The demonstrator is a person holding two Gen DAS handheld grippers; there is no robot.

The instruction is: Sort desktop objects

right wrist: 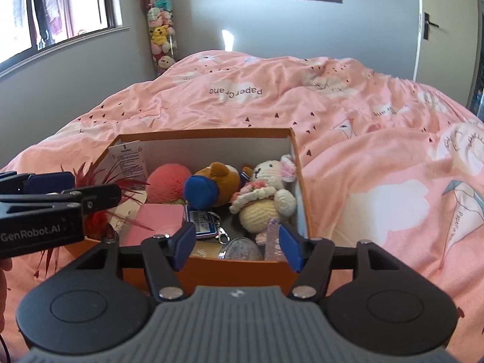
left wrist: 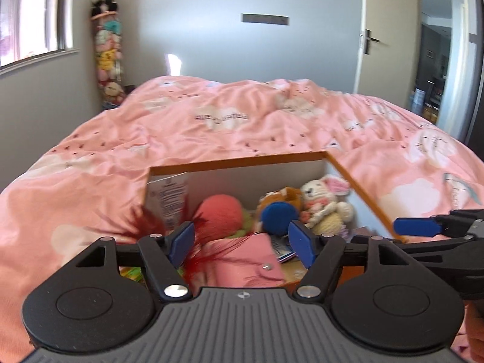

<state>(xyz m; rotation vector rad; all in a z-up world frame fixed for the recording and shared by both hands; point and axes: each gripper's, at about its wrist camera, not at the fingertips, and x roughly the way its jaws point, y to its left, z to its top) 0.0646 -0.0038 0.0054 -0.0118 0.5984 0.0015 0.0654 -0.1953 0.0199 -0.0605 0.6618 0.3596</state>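
An orange box [right wrist: 230,134] with a white inside lies on the pink bed and holds several small things. In it are a coral plush ball [right wrist: 168,181], a brown bear plush [right wrist: 224,178] with a blue ball [right wrist: 201,192], a crocheted white rabbit [right wrist: 266,193], a pink case [right wrist: 157,222], a keychain card [right wrist: 204,227] and red feathers [right wrist: 99,187]. My left gripper [left wrist: 243,243] is open over the box's near left part, above the pink case [left wrist: 242,260]. My right gripper [right wrist: 236,248] is open and empty above the box's near edge.
The pink duvet [right wrist: 363,127] covers the whole bed around the box. A tall clear tube of plush toys [right wrist: 160,27] stands in the far left corner by the window [right wrist: 54,9]. A door [left wrist: 381,42] is at the far right.
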